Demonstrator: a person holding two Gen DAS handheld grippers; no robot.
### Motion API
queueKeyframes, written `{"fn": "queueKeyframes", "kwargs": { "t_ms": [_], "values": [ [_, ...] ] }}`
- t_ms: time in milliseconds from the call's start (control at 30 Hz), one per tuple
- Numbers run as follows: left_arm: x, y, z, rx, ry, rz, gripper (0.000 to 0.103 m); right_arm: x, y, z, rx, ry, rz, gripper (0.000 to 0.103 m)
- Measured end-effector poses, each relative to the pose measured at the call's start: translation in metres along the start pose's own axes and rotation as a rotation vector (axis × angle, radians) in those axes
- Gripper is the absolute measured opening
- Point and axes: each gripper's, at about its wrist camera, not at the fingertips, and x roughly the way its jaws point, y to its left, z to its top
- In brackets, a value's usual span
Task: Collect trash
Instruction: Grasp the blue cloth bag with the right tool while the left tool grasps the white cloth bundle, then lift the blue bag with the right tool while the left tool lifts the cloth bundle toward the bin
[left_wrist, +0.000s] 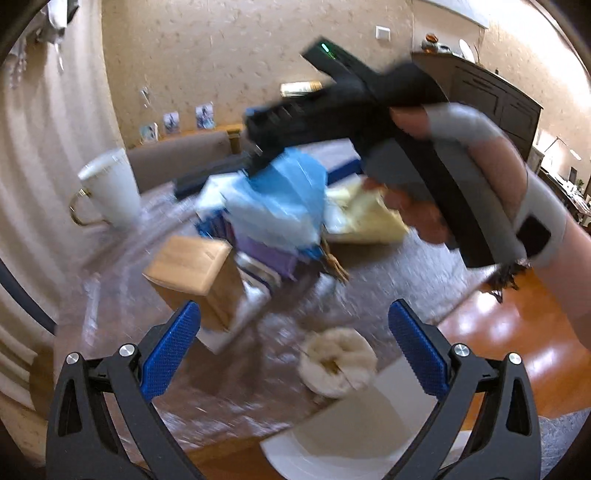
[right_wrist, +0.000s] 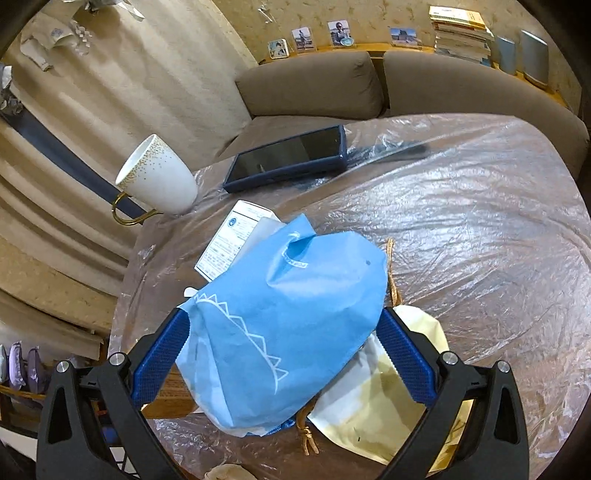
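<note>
Blue bag between spread right fingers, left fingers open, empty, table edge leftward.

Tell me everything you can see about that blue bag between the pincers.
The blue bag looks like thin, soft non-woven fabric, light blue, crumpled, with a white zigzag line printed across it and a cut-out handle slot near its top. It lies slumped on the plastic-covered table, over a white printed box and a pale yellow bag. The right gripper stands wide open with a blue finger on each side of it; whether they touch it is unclear.

left tongs open | right tongs over blue bag
</note>
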Motion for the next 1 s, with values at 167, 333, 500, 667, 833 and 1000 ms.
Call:
{"fn": "queueKeyframes", "kwargs": {
  "t_ms": [167, 333, 500, 667, 833, 1000],
  "values": [
    [0.009, -0.016, -0.017, 0.022, 0.028, 0.039, 0.102, 0.01, -0.001, -0.001, 0.032, 0.022, 0.007, 0.099],
    [0.018, -0.021, -0.029, 0.031, 0.044, 0.064, 0.095, 0.018, 0.001, 0.001, 0.046, 0.018, 0.051, 0.092],
    [0.02, -0.023, -0.033, 0.017, 0.043, 0.011, 0.086, 0.014, -0.001, 0.003, 0.053, 0.0, 0.11, 0.073],
    [0.019, -0.026, -0.03, 0.022, 0.055, -0.006, 0.085, 0.005, -0.002, 0.004, 0.044, -0.041, 0.119, 0.07],
    [0.026, -0.027, -0.031, 0.04, 0.088, -0.015, 0.086, 0.003, -0.001, 0.005, 0.04, -0.041, 0.116, 0.07],
    [0.035, -0.027, -0.034, 0.038, 0.097, 0.001, 0.086, -0.001, 0.002, 0.004, -0.005, -0.036, 0.09, 0.069]
  ]
}}
